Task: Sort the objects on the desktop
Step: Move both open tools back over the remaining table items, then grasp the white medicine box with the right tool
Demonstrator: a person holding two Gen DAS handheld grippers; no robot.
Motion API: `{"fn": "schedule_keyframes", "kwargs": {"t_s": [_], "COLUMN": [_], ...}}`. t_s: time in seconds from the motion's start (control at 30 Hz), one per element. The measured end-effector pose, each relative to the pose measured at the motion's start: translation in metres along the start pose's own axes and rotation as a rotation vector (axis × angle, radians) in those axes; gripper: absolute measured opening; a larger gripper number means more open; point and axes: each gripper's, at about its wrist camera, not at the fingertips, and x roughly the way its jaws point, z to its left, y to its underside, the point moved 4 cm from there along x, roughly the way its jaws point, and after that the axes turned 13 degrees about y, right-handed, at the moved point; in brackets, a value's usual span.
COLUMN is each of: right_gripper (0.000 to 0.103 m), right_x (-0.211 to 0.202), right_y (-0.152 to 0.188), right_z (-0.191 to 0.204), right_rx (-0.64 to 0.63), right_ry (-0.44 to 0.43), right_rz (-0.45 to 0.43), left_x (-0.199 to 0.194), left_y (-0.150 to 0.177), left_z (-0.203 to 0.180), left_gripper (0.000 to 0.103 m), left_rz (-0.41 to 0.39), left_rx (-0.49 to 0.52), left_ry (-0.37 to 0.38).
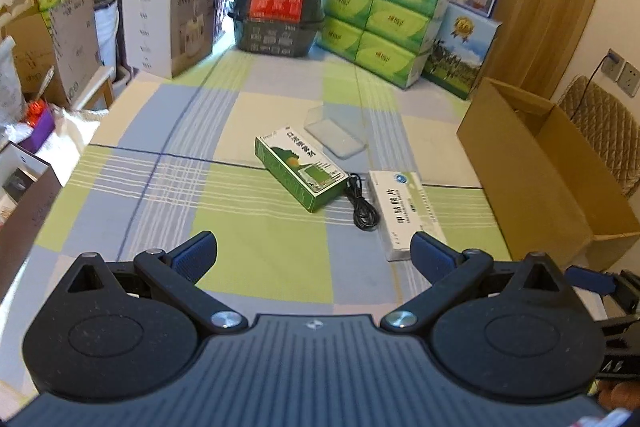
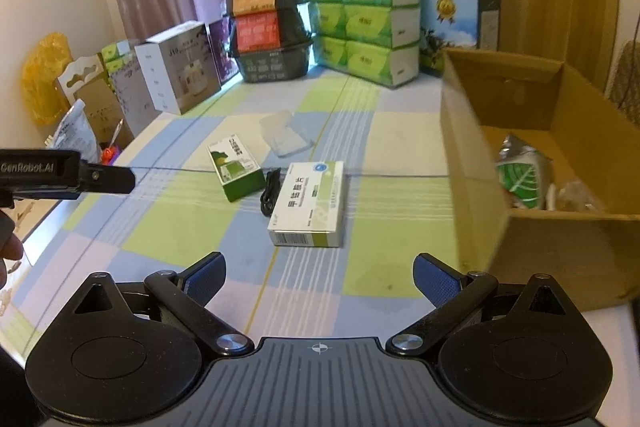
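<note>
We've got a few packets in the cardboard box point(image 2: 532, 227) already (can't tell exactly what). Still out on the surface point(image 2: 160, 227): white medicine box point(image 2: 310, 205), green box point(image 2: 236, 167), clear case point(image 2: 285, 139), black cable point(image 2: 270, 191). Both the left gripper point(image 1: 314, 255) and right gripper point(image 2: 318, 275) have fingers spread wide, holding nothing.

Both grippers hover with blue-padded fingers spread wide and nothing between them — left gripper point(image 1: 314, 255), right gripper point(image 2: 318, 273) — side by side, the left's black body point(image 2: 64, 173) level
</note>
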Motion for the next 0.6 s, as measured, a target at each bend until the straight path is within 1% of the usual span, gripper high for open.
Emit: {"fn": "schedule_keyframes", "kwargs": {"t_s": [0.07, 0.2, 0.3, 0.47, 0.6], "right_gripper": [0.098, 0.095, 0.093, 0.092, 0.092], "right_x": [0.017, 0.046, 0.068, 0.095, 0.114], "right_y": [0.001, 0.003, 0.004, 0.004, 0.001], "right_z": [0.004, 0.012, 0.015, 0.022, 0.029], "right_rx": [-0.003, -0.02, -0.029, -0.05, -0.067], "right_ry": [-0.004, -0.007, -0.005, -0.017, -0.012], "right_rz": [0.009, 0.017, 0.03, 0.04, 0.037], "left_x": [0.015, 0.051, 0.075, 0.103, 0.112], "left_y": [-0.003, -0.008, -0.007, -0.001, -0.008], "left_z": [0.004, 0.006, 0.013, 0.028, 0.028], "left_gripper": [0.101, 0.1, 0.099, 0.095, 0.095], "left_rz": [0.014, 0.044, 0.06, 0.122, 0.116], "left_rx": [0.008, 0.076, 0.102, 0.085, 0.099], "left_ry": [0.007, 0.019, 0.028, 0.028, 0.04]}}
